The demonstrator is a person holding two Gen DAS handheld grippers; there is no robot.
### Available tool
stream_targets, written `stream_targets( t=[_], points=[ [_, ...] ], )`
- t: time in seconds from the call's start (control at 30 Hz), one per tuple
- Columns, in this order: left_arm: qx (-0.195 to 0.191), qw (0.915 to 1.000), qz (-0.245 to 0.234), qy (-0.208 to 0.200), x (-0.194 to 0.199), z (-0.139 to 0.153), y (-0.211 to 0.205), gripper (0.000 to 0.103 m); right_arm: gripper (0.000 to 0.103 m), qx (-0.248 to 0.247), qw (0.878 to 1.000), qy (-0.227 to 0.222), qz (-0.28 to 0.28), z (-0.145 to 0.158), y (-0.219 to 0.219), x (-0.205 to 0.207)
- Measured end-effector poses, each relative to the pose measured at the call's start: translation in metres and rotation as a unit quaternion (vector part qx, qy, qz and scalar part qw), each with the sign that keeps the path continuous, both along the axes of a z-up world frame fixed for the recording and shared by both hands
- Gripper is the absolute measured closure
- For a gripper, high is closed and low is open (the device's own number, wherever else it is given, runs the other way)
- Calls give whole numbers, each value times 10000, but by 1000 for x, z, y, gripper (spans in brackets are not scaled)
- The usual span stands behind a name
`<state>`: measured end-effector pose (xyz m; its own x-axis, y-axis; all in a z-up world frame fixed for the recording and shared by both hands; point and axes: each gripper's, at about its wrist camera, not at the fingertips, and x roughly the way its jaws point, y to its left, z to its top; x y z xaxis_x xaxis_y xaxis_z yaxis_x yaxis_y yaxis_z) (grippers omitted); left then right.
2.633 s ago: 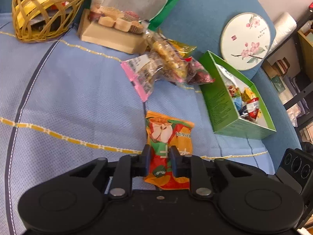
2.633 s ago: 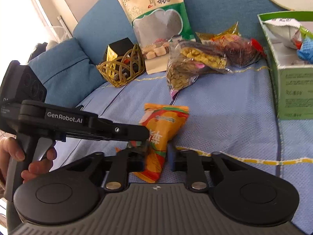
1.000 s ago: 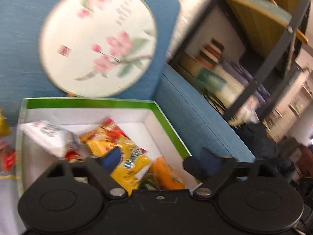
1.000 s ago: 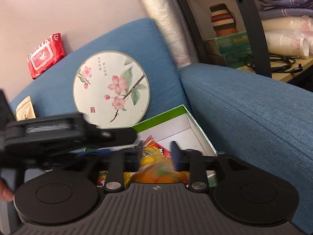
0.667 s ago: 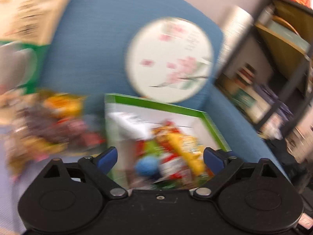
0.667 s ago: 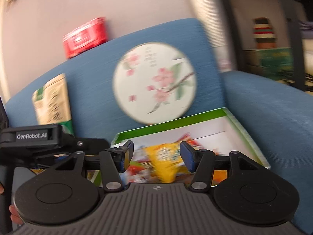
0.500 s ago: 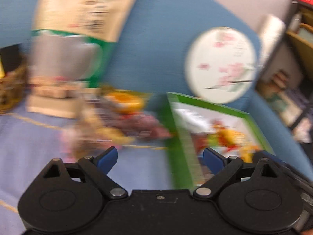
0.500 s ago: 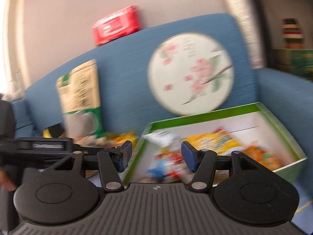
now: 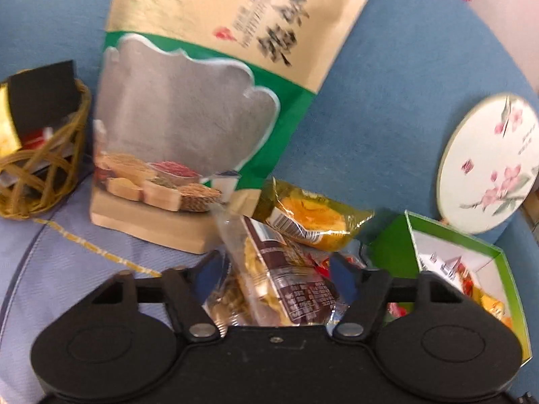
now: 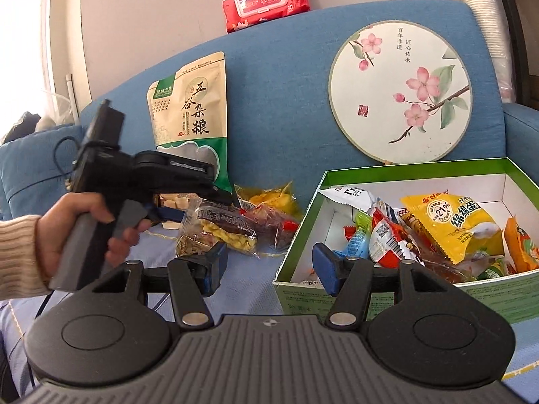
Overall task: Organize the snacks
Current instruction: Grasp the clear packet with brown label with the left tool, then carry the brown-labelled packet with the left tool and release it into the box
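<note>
Your left gripper has just been narrowing, and its jaws now straddle the near end of the clear bag with the brown label; the blue pads flank the film, but whether they press it yet you cannot tell from the blur. That bag lies on the sofa seat, directly ahead of and partly under your fingertips, at the front of a small heap. It looks light and limp (crinkly plastic over loose yellow pieces), so expect it to sag and slip: take it by the gathered film across the middle rather than a corner, and squeeze gently, since the contents may crush. Just beyond it and a little right sits the yellow pack, resting on the heap, equally soft. Further right is the green box, already holding several snacks.

Your right gripper hangs wide open and empty, its right pad at the box's near corner. Behind everything, the tall pouch leans on the sofa back.
</note>
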<state>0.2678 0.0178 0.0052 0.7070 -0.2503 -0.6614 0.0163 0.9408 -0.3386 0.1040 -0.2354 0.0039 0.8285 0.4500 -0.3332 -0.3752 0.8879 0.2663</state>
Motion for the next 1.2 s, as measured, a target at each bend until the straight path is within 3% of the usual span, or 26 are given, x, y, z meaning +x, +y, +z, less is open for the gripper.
stream_targets(
  t=[0.07,0.2,0.37,0.47,0.53,0.6,0.67,0.73,0.77,0.8,0.87,1.0,1.2],
  points=[
    [157,9997,-172,-23,0,-2,-7,71,9,-43,10000,-24,15,0,2,-1],
    [-86,9971,-751,11,-31,4,-3,97,9,-12,9998,-51,192,2,5,-4],
    [-225,9887,-1477,131,-96,10,2,103,9,-3,9983,-105,579,7,15,-13],
    [-571,9849,-1599,349,-127,10,14,103,9,-117,9970,-114,760,7,22,-17],
    [-627,9840,-1600,470,-146,5,20,100,9,-145,9959,-24,898,5,27,-19],
    [-425,9863,-1527,452,-164,2,25,82,9,-151,9945,95,1027,3,31,-20],
    [-304,9893,-1389,341,-183,-1,33,78,9,-191,9925,219,1183,-1,35,-21],
    [-366,9920,-1174,283,-198,-8,41,58,9,-243,9911,324,1265,-5,39,-22],
    [-451,9925,-1103,260,-199,-13,42,39,9,-263,9904,384,1302,-8,41,-22],
    [-513,9929,-1036,276,-203,-17,45,29,9,-283,9896,459,1334,-10,43,-21],
    [-551,9935,-959,265,-205,-22,49,27,9,-300,9884,601,1362,-16,46,-19],
    [-645,9941,-874,28,-196,-20,58,6,9,-235,9856,822,1456,-27,51,-16],
    [-1020,9918,-765,64,-172,-34,73,7,9,-25,9858,1012,1340,-41,53,-8]
  ],
)
